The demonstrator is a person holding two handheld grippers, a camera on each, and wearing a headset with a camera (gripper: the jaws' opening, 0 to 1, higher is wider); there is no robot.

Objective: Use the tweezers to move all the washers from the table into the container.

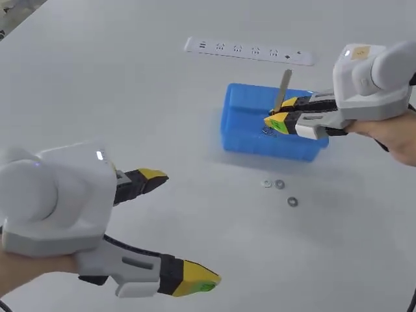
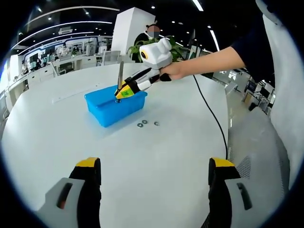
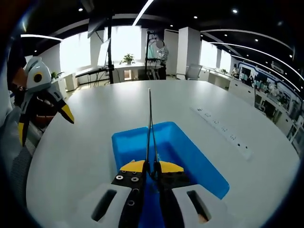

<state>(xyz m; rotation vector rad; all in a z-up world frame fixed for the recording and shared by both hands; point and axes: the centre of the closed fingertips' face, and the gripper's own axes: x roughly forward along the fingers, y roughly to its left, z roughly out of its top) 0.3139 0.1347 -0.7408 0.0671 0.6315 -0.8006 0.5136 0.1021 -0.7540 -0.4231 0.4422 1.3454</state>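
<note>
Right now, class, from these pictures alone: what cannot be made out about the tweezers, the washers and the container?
Tweezers: lower end, head view, hidden behind the right gripper; any washer held cannot be told.
Container: inside, left gripper view, hidden by its near wall; right gripper view, partly covered by the gripper.
Washers: left gripper view, too small to show detail.
</note>
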